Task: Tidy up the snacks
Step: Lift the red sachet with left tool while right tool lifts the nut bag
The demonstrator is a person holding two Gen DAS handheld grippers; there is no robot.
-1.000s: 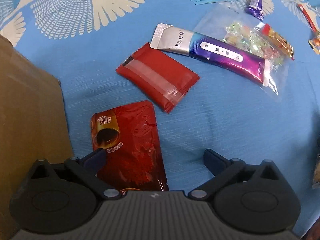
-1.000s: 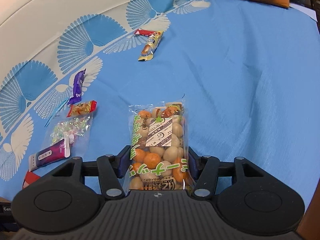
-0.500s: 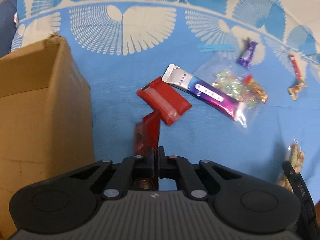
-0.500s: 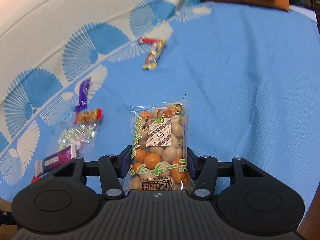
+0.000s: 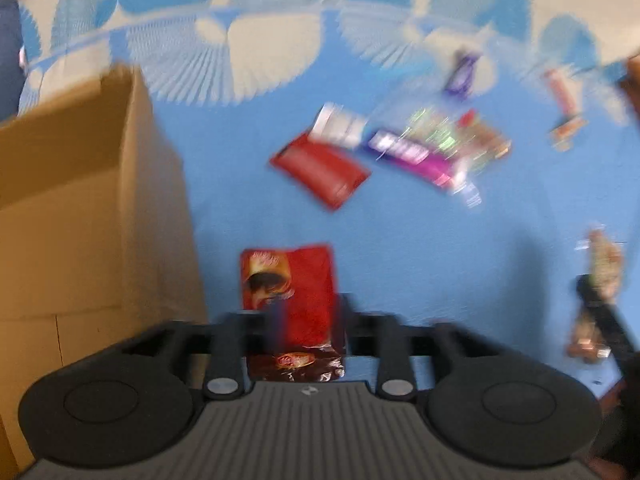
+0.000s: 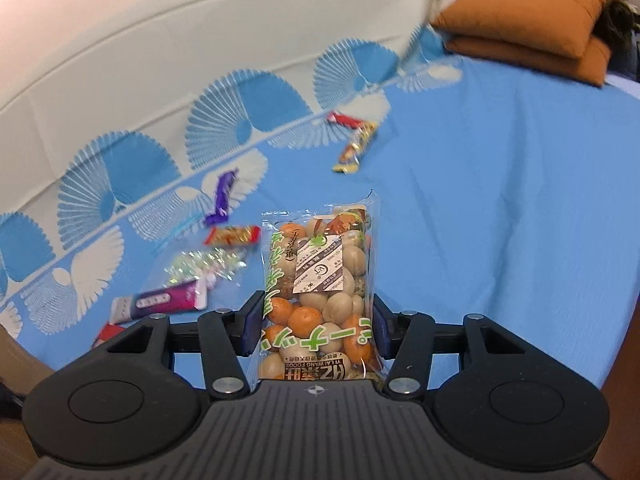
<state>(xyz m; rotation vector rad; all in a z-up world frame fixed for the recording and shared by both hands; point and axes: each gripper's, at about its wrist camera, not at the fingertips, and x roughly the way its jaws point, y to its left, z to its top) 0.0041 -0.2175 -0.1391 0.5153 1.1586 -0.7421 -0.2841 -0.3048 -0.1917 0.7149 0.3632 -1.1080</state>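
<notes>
Nearby, cardboard box [image 5: 80,208] edge, leftward.

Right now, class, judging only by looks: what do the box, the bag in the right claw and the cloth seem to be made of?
Box: plain brown cardboard, matt, with a fold seam showing.
Bag of round snacks, gripped in the right claw: thin clear plastic film, glossy; the contents show through it.
Blue cloth: woven fabric, matt, with a fine weave and soft creases; probably cotton or similar.
</notes>
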